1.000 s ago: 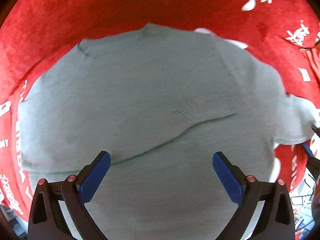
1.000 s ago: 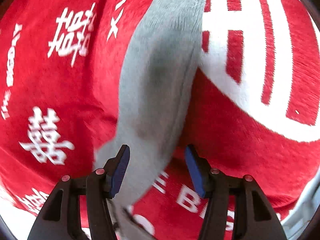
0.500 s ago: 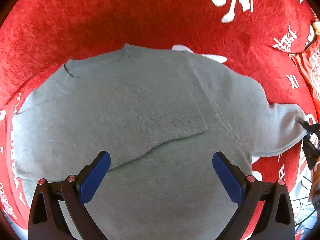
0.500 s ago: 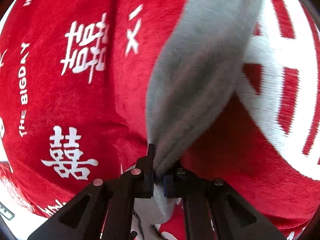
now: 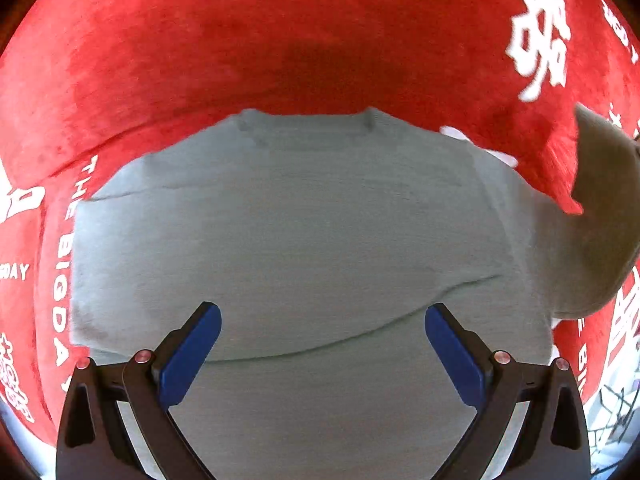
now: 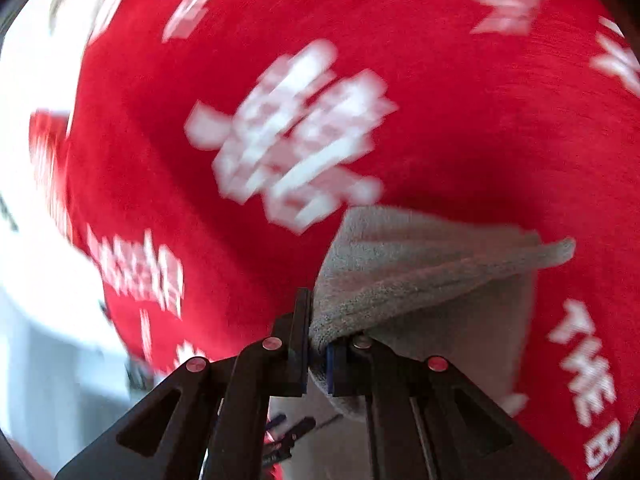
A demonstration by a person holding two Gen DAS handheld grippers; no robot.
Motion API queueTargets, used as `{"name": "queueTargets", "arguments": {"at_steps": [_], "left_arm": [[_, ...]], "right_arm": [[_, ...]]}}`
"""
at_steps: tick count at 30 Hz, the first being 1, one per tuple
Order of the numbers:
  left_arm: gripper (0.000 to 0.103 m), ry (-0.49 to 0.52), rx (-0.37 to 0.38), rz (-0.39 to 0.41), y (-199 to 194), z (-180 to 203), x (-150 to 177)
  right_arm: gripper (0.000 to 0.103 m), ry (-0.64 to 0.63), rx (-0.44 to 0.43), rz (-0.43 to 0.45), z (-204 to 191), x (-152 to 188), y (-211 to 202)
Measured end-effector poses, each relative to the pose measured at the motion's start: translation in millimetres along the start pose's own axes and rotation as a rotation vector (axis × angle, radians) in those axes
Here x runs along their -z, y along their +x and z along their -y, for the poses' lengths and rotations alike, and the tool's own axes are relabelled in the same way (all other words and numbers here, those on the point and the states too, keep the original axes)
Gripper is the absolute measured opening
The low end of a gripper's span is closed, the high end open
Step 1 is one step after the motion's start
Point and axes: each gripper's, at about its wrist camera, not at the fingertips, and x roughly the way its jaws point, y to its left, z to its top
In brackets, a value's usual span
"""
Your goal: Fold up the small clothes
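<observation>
A small grey knit sweater (image 5: 304, 240) lies flat on a red cloth, neckline at the far side. My left gripper (image 5: 322, 344) hovers open and empty over its lower half. The sweater's right sleeve (image 5: 600, 216) is lifted off the cloth at the right edge of the left wrist view. My right gripper (image 6: 318, 356) is shut on that grey sleeve (image 6: 416, 272) near its cuff and holds it in the air; the right wrist view is blurred by motion.
The red plush cloth (image 5: 280, 40) with white characters and lettering covers the surface around the sweater. It also fills the right wrist view (image 6: 440, 120). A pale floor or table edge (image 6: 40, 280) shows at the left of the right wrist view.
My right gripper closed on the sleeve, then lifted it and swung it up and inward. My left gripper stayed open and drew back, showing more of the sweater.
</observation>
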Motion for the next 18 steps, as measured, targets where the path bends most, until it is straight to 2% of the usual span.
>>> {"name": "queueTargets", "arguments": {"at_steps": [2,5,8,11,12,14,15,18], "left_arm": [[0.102,-0.017,-0.031,0.013,-5.2,-19.3,2.9],[0.102,-0.047,-0.091,0.021,-7.3,-47.7,7.3],[0.102,-0.101,-0.092,0.009,-3.1,-77.5,12.9],[0.102,-0.134,-0.101,0.008,-0.8,-102.7,19.2],[0.102,-0.143,-0.102,0.009,-0.2,-110.6,20.9],[0.102,-0.168,-0.093,0.015,0.6,-125.5,22.9],[0.102,-0.179,-0.083,0.016,0.0,-131.1,24.0],[0.102,-0.226,-0.036,0.019,2.0,-147.2,23.3]], "right_arm": [[0.007,-0.121,0.040,-0.111,-33.5,16.2,45.4],[0.007,-0.201,0.068,-0.257,-57.5,51.9,105.9],[0.008,-0.204,0.135,-0.379,-57.2,85.5,155.4],[0.014,-0.159,0.279,-0.486,-37.6,114.2,193.8],[0.023,-0.121,0.282,-0.496,-31.6,119.1,197.2],[0.038,-0.025,0.229,-0.449,-24.1,118.3,186.9],[0.048,0.012,0.221,-0.425,-22.0,115.9,180.5],[0.050,0.109,0.257,-0.290,-14.4,103.4,156.5]]}}
